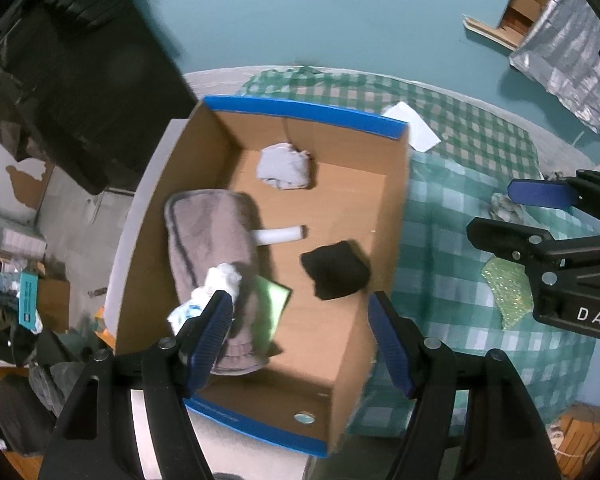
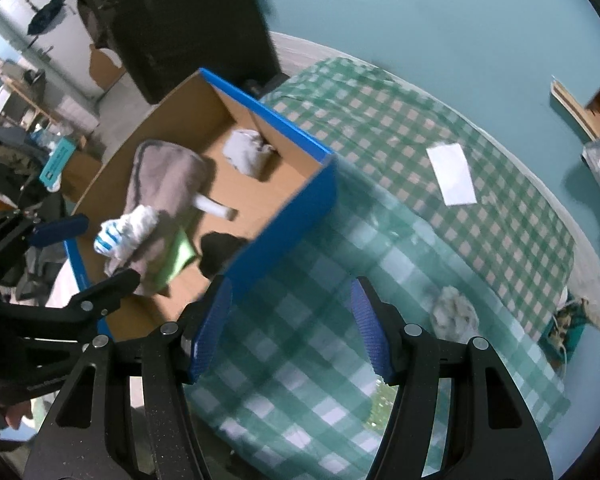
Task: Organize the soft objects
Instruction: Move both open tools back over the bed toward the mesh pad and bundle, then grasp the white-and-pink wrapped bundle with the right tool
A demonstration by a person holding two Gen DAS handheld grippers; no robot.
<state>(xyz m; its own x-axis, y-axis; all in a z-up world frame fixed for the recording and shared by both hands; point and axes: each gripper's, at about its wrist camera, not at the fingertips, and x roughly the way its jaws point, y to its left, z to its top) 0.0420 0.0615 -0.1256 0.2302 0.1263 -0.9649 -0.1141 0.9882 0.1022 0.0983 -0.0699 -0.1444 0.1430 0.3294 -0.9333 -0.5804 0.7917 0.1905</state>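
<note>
**A:** What does the left wrist view show?

**B:** The left tool (image 1: 300, 320) hangs over an open cardboard box (image 1: 384, 216), its blue pads spread wide and holding nothing. Inside the box, at 9 o'clock, lies a grey towel (image 1: 208, 232) with a white-and-blue bundle (image 1: 216, 284) and a green cloth (image 1: 272, 304) on it. A black cloth (image 1: 336, 274) sits at 3 o'clock, a pale grey cloth (image 1: 286, 166) at 12. I judge the box serves as the collecting place, which is why the soft things are gathered there.

**A:** And the right wrist view?

**B:** The right tool (image 2: 292, 324) is also spread and empty, over the green checked cloth covering the worktop (image 2: 420, 132). The box stands at 10 o'clock. A crumpled whitish rag (image 2: 456, 312) lies loose at 3 o'clock, just beside the right pad. A white paper (image 2: 452, 174) rests at 1 o'clock.

**A:** Why is it spread there?

**B:** Probably ready to gather that rag next.
</note>
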